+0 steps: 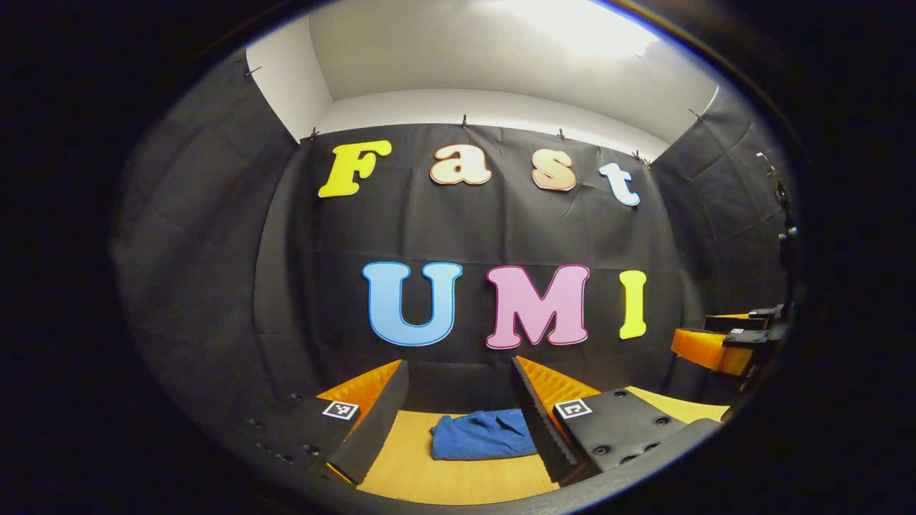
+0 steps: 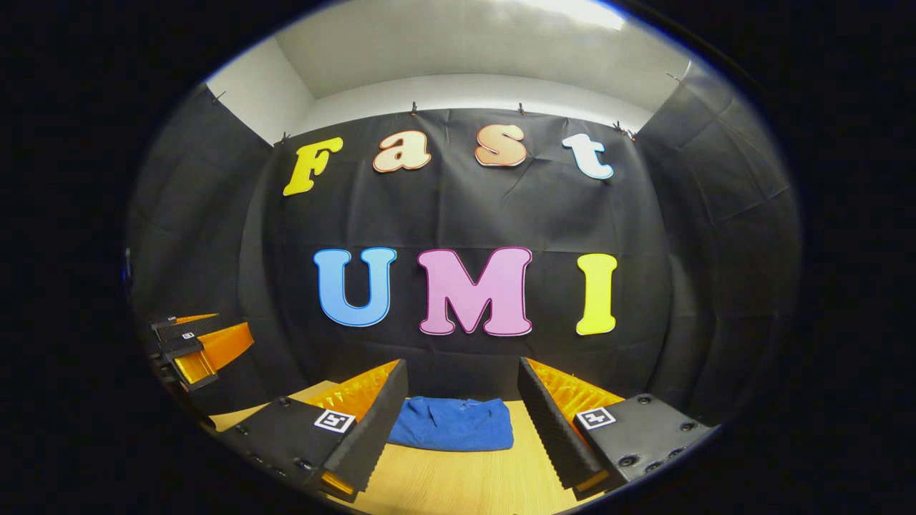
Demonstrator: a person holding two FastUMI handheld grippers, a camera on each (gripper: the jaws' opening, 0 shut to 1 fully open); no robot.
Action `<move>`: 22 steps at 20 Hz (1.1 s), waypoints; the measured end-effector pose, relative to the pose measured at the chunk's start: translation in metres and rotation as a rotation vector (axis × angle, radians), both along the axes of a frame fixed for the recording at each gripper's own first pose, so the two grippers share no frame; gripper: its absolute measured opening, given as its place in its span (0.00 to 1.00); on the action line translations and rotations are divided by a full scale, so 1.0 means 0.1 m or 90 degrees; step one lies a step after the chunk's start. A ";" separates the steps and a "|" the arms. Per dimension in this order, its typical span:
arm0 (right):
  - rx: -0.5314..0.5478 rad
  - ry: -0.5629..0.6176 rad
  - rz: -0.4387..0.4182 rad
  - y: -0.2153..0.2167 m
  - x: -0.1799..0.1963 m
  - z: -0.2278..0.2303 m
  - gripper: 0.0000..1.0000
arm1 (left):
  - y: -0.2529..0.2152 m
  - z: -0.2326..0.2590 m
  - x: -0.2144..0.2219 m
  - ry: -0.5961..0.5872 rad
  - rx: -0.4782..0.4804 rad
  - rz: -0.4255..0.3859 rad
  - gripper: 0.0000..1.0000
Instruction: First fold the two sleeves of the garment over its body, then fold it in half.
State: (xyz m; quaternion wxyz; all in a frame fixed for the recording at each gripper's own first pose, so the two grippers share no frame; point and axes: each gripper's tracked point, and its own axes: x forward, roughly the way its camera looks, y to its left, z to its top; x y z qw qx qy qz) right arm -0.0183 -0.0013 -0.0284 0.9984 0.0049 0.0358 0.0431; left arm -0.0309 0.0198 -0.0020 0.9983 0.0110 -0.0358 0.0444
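Observation:
A blue garment (image 1: 483, 435) lies folded into a compact bundle on the wooden table (image 1: 429, 479), ahead of both grippers. In the left gripper view my left gripper (image 1: 458, 408) is open, its fingers spread wide and held above the table, with the garment seen through the gap. My right gripper (image 2: 461, 411) is open too, raised the same way, and the garment (image 2: 452, 424) shows between its fingers without touching them. The right gripper (image 1: 726, 340) appears at the right edge of the left gripper view, and the left gripper (image 2: 193, 347) at the left edge of the right gripper view.
The black cloth wall (image 2: 458, 214) stands right behind the table's far edge. Bare wood (image 2: 465, 483) lies in front of the garment. A white wall and ceiling (image 1: 501, 64) rise above the cloth.

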 end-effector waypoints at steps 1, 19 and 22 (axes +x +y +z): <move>-0.004 0.002 0.001 0.01 0.00 -0.01 0.96 | 0.00 -0.01 -0.01 0.003 -0.002 0.001 0.81; 0.010 0.014 0.001 0.13 0.00 -0.09 0.96 | 0.10 0.00 0.01 0.006 -0.013 0.002 0.81; 0.014 0.021 0.002 0.15 0.01 -0.10 0.96 | 0.12 0.00 0.02 0.005 -0.011 0.004 0.82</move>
